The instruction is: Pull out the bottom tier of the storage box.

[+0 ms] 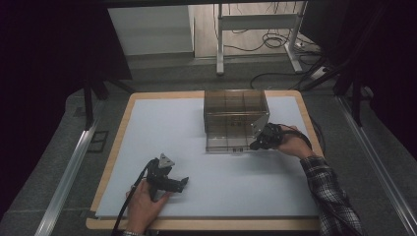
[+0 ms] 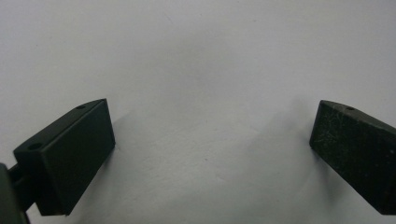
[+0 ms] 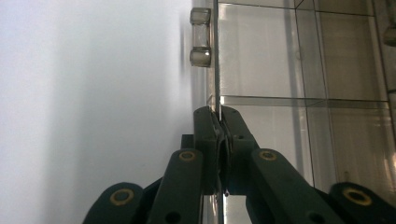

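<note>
High view: a clear, smoky-tinted box (image 1: 236, 115) with inner dividers sits toward 12 o'clock on the pale mat (image 1: 147, 128), its lid (image 1: 231, 143) swung open toward the person. At the box's 4 o'clock corner the right gripper (image 1: 259, 142) meets the lid's edge, a hand (image 1: 290, 143) in a plaid sleeve (image 1: 329, 196) behind it. At 7 o'clock on the mat, well apart from the box, the left hand (image 1: 145, 204) rests the left gripper (image 1: 179, 185) on the surface, its grey plate (image 1: 165, 161) up and its cable (image 1: 130, 201) trailing off toward 6 o'clock.

Left gripper view: two black jaws stand spread wide, one at 8 o'clock and one at 4 o'clock, with bare mat (image 2: 205, 79) between them.

Right gripper view: the jaws are pressed together at centre, pinching the thin clear edge of the lid (image 3: 216, 70), which runs up toward 12 o'clock. A small clear latch (image 3: 201, 37) sits on that edge at 12 o'clock. Divided compartments (image 3: 299, 93) show from 1 to 4 o'clock; the mat (image 3: 93, 93) lies at 9 o'clock.
</note>
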`<state>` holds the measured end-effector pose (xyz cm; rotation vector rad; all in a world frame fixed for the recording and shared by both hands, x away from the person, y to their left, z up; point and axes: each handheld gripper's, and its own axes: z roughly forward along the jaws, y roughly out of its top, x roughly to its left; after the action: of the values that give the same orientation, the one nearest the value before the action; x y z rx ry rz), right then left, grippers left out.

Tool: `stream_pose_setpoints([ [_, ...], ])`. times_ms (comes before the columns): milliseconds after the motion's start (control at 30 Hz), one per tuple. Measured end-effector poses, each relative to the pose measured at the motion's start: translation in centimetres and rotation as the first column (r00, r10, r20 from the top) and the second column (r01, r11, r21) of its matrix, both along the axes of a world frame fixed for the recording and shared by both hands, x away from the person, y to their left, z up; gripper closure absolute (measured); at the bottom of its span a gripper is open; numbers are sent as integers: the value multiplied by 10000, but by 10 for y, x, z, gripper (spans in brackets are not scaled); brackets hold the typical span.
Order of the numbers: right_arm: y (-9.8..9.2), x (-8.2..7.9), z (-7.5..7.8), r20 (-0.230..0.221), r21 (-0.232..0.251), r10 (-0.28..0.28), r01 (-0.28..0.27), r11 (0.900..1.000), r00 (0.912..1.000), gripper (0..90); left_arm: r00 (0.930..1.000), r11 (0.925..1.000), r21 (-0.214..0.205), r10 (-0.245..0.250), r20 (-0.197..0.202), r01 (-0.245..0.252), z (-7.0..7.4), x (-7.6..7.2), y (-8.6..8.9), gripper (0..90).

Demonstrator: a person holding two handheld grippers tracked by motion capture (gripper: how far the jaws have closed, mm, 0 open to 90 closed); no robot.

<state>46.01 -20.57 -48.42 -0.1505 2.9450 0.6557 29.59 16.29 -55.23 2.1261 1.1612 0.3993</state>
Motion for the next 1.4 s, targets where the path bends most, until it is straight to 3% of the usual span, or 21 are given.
stream_pose_setpoints([
  [500, -3, -12, -7, -26, 81, 117, -117, 9999, 9999, 858, 10000, 10000, 0, -1, 2, 1, 0, 0, 0, 0],
  [733, -3, -13, -7, -45, 229, 113, -112, 9997, 9999, 790, 10000, 10000, 0, -5, -1, 5, 0, 0, 0, 0],
  [1400, -5, -23, 5, 308, 817, -325, 299, 9962, 9990, 716, 10000, 10000, -39, 32, 14, -32, 0, 0, 0, 0],
])
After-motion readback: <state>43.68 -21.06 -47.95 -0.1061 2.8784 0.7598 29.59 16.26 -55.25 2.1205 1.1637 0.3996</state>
